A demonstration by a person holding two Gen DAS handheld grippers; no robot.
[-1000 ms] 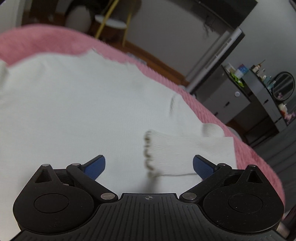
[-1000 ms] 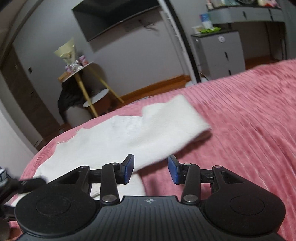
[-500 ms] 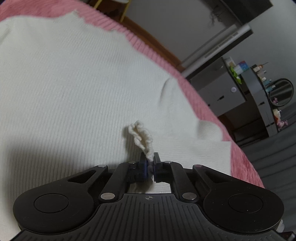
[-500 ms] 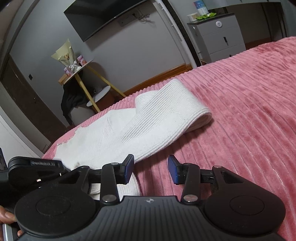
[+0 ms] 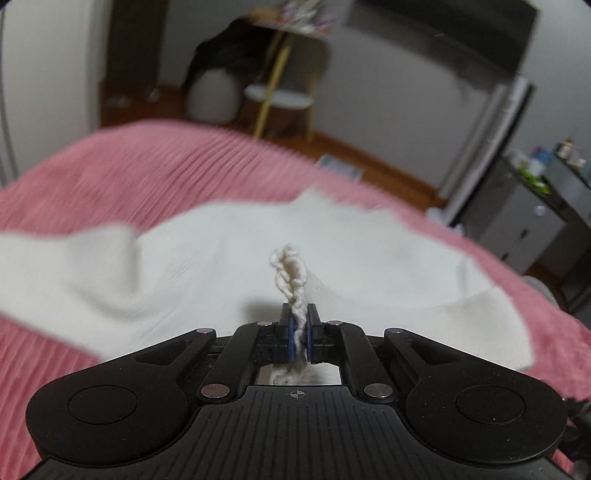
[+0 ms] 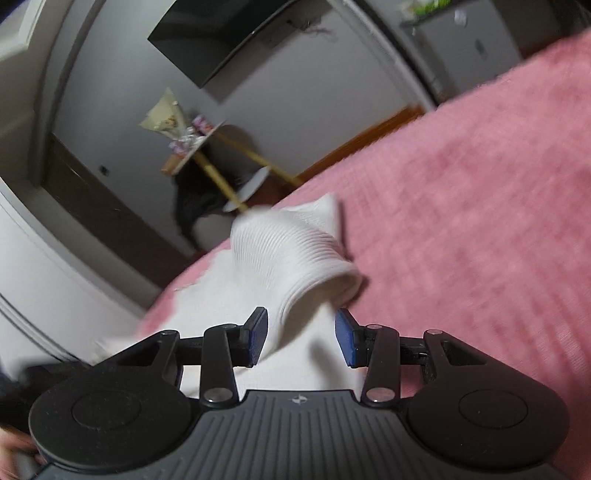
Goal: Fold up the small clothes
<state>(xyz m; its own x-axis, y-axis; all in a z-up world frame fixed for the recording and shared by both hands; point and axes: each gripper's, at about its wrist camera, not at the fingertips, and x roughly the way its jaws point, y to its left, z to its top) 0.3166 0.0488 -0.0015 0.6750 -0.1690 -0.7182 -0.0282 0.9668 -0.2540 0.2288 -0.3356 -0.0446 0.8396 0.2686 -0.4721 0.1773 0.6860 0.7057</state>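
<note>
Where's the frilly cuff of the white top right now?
In the left wrist view the frilly cuff sits at centre, pinched in the shut left gripper and raised above the rest of the white top on the pink bedspread.

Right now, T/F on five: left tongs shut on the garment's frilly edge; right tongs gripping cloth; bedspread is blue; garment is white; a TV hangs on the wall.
1. The left tongs are shut on the frilly edge of the white garment. True.
2. The right tongs grip cloth. False: open, cloth between the pads but not pinched.
3. The bedspread is blue. False: pink, ribbed.
4. The garment is white. True.
5. A TV hangs on the wall. True.
</note>
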